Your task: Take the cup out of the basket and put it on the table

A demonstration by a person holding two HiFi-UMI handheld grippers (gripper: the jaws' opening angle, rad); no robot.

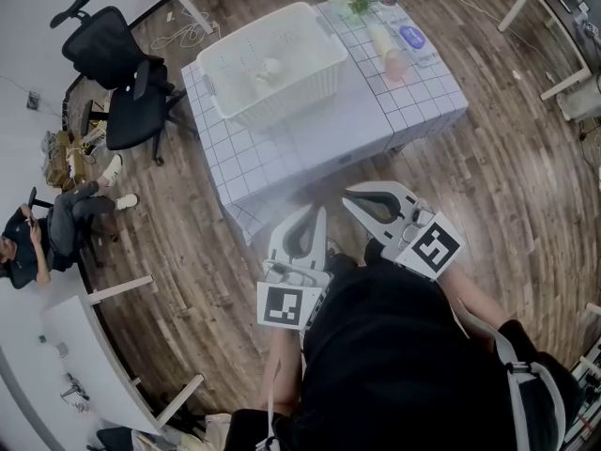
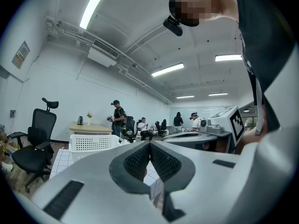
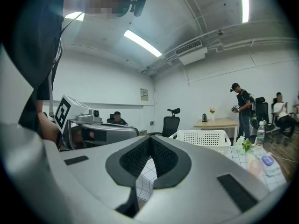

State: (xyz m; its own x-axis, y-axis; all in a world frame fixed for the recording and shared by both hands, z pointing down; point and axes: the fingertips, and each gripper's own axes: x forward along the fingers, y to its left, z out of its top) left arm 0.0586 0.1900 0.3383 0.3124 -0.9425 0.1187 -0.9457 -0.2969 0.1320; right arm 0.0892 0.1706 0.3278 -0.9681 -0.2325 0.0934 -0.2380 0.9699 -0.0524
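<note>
A white perforated plastic basket [image 1: 272,59] stands in the upper middle of the head view, on a low table draped in white grid-checked cloth [image 1: 310,148], with the small pale cup [image 1: 270,68] lying inside it. Only that view looks into the basket; the gripper views catch just its holed wall. The left gripper [image 1: 317,212] and right gripper [image 1: 349,195], smooth white shells with dark textured pads [image 2: 138,160], are both pressed shut on nothing at the table's near edge, and a black mesh office chair [image 1: 127,73] stands upper left.
</note>
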